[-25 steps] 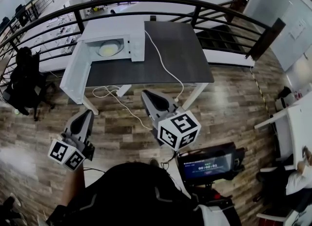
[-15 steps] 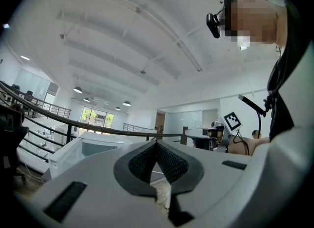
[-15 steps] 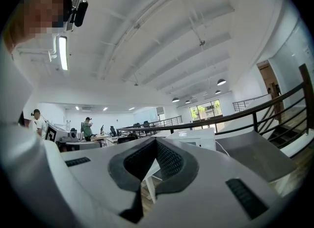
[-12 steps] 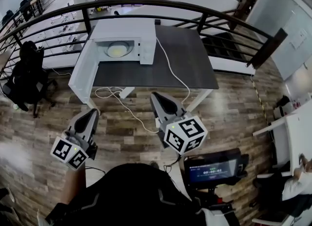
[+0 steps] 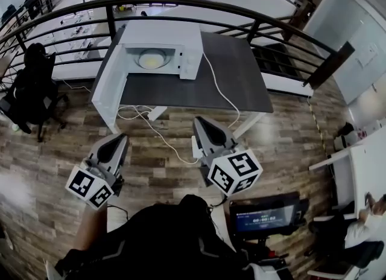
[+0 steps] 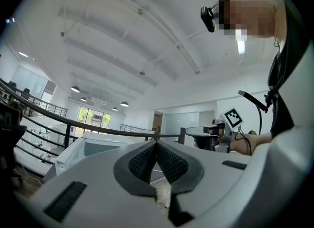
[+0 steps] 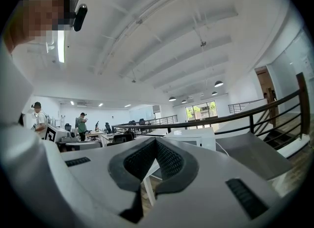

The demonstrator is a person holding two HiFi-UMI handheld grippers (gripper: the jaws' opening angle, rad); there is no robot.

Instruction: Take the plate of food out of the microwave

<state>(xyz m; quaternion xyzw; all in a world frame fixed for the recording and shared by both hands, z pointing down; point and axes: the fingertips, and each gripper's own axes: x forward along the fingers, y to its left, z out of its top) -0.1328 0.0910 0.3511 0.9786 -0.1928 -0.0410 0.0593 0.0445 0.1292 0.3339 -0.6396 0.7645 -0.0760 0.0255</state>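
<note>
A white microwave (image 5: 161, 44) stands on the dark table (image 5: 235, 73), its door (image 5: 110, 89) swung open to the left. Inside it lies a plate of yellowish food (image 5: 152, 59). Both grippers hover over the wooden floor, well short of the table. My left gripper (image 5: 116, 142) is shut and holds nothing; its tips meet in the left gripper view (image 6: 156, 142), with the microwave (image 6: 100, 143) far ahead. My right gripper (image 5: 201, 122) is shut and empty too, its tips touching in the right gripper view (image 7: 156, 141); the microwave (image 7: 194, 137) shows beyond them.
A white power cable (image 5: 220, 92) runs from the microwave across the table and down to the floor. A black curved railing (image 5: 253, 22) stands behind the table. A black office chair (image 5: 33, 89) is at the left. A tablet on a stand (image 5: 265, 218) sits by my right side.
Both grippers and the head have come nearer to the table; the microwave sits larger and lower in the head view. Both pairs of jaws stay shut.
</note>
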